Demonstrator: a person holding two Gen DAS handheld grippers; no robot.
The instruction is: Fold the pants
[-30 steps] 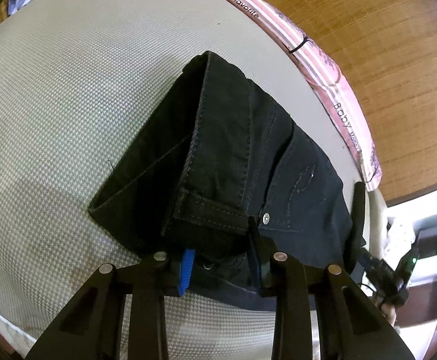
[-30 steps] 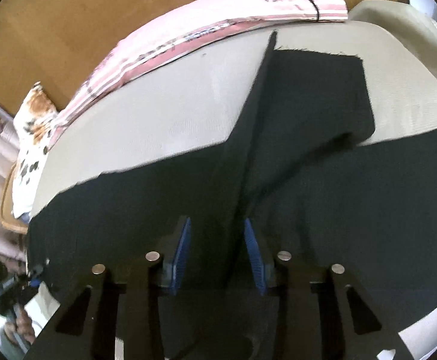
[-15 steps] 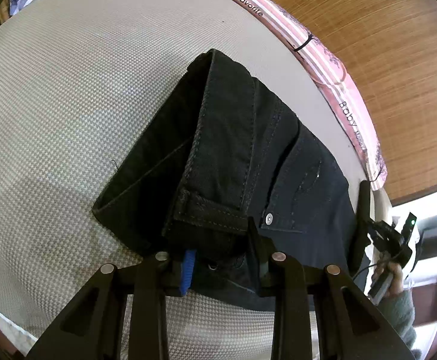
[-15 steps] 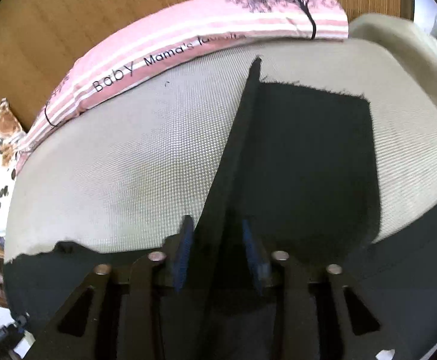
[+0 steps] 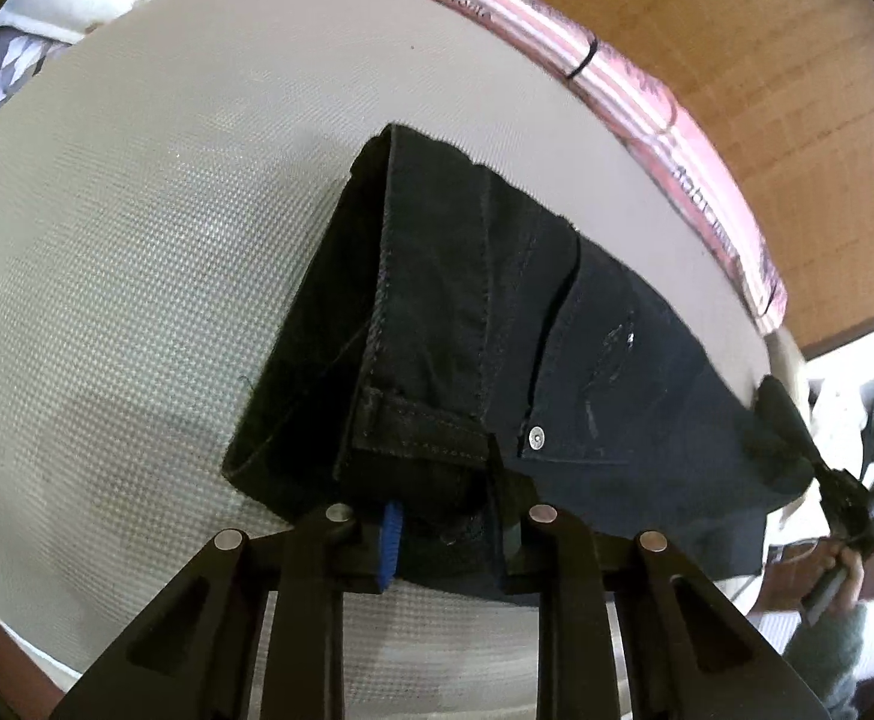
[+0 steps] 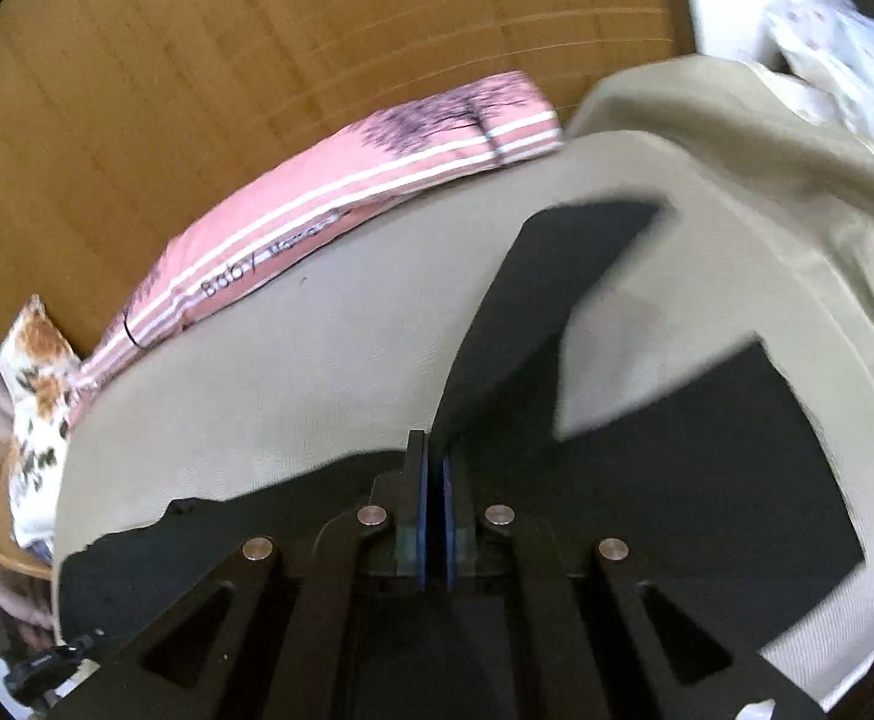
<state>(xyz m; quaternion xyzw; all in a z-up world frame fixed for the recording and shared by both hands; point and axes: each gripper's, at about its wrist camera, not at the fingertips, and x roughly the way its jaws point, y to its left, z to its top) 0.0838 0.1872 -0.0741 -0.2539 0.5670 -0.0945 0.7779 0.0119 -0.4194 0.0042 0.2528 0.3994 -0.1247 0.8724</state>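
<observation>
bed [image 5: 107, 276]: beige woven cover, carries the whole job; wooden headboard [image 6: 197, 90] behind it.
pants [image 5: 496, 348]: black jeans flat on the bed, waistband end doubled up near the left tool, one leg lifted off the cover as a thin upright sheet in the right wrist view [image 6: 532, 300].
pink striped pillow [image 6: 341, 180]: along the bed's far edge, near the lifted leg's path but apart from it.
floral pillow [image 6: 35, 372]: at the bed corner, well clear.
left tool [image 5: 448, 534]: jaws narrow and just been closing, clamped on the bunched waistband.
right tool [image 6: 434, 516]: jaws just closed right down, pads pinching the leg fabric edge.
step: judged as carrying the leg over to fold it onto the rest.
how: keep the left end pinned as anchor, keep the leg taut, align the edges before lowering.
risk: thin pinch may slip; slack fabric could drag and wrinkle the layer beneath.
</observation>
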